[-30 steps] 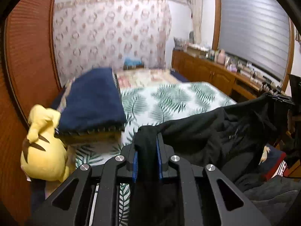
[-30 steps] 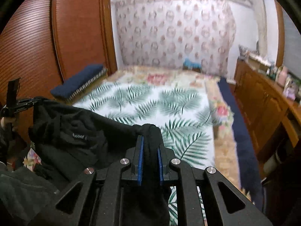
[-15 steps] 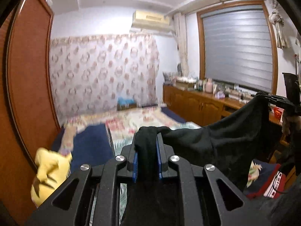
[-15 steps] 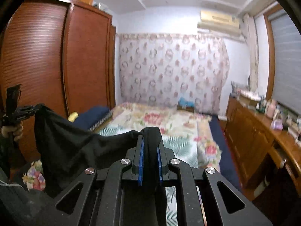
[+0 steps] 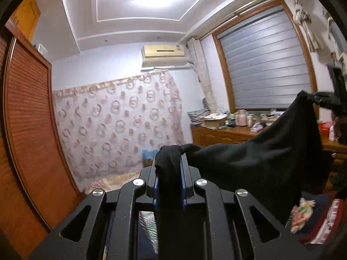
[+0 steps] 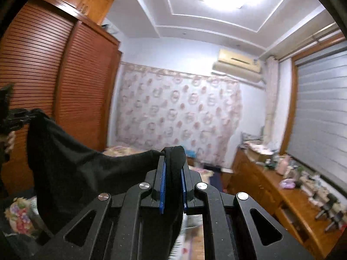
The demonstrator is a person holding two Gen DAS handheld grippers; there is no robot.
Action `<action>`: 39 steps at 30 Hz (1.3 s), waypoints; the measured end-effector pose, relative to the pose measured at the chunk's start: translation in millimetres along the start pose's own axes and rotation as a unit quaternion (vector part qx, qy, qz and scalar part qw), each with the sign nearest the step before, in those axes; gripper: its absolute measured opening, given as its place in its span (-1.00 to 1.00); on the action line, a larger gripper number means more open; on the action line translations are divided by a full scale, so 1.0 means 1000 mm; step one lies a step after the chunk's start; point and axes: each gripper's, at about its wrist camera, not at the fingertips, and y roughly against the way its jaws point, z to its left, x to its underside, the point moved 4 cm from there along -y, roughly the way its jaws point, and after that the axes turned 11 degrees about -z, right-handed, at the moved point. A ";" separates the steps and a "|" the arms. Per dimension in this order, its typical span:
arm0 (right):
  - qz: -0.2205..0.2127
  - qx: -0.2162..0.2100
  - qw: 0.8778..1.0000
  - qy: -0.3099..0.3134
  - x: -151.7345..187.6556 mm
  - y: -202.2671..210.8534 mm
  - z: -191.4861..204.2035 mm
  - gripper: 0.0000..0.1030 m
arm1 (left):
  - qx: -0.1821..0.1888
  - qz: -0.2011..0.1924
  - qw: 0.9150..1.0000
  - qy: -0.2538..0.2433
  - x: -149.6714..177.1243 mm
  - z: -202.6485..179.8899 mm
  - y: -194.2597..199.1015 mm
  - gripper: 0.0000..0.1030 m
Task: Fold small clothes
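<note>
Black garment held up in the air between my two grippers

The brown louvred wooden wardrobe (image 6: 43,86) fills the left side of the room, and a pale curtain printed with pink rings (image 5: 117,127) covers the far wall under a cream wall-mounted air conditioner (image 5: 163,55); a grey slatted window blind (image 5: 266,65) hangs above a cluttered wooden worktop (image 6: 290,195). The soft black cloth garment (image 5: 260,162) hangs stretched in the air between my hands, sagging in the middle, well above the bed whose floral cover (image 5: 115,182) shows below. My left gripper (image 5: 169,169) is clenched on one bunched corner of it, blue pads pressing the fabric from both sides. My right gripper (image 6: 172,173) grasps the opposite corner the same way, cloth bulging over its fingertips.
</note>
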 end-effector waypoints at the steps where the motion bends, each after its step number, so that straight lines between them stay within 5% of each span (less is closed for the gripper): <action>1: 0.003 0.011 1.000 0.006 -0.001 -0.004 -0.001 -0.78 | -0.003 0.003 1.000 0.002 0.001 0.003 -0.006 -0.69; 8: 0.078 0.039 0.996 0.030 0.053 -0.103 0.011 -0.78 | -0.024 0.065 0.998 -0.005 0.079 0.018 -0.107 -0.69; 17: 0.196 0.027 0.980 0.009 0.201 -0.258 0.029 -0.78 | -0.040 0.191 0.981 0.002 0.216 0.023 -0.249 -0.69; 23: 0.258 0.022 0.966 0.010 0.249 -0.328 0.038 -0.78 | -0.044 0.230 0.972 0.018 0.257 0.015 -0.286 -0.69; 31: 0.275 0.007 0.961 -0.011 0.251 -0.358 0.016 -0.78 | -0.043 0.248 0.967 0.022 0.272 0.013 -0.306 -0.59; 33: 0.276 0.008 0.961 -0.022 0.251 -0.351 -0.001 -0.64 | -0.042 0.252 0.966 0.044 0.272 0.016 -0.306 -0.40; 39: 0.266 0.004 0.963 -0.035 0.267 -0.328 -0.021 0.27 | -0.032 0.243 0.968 0.057 0.273 0.007 -0.277 0.28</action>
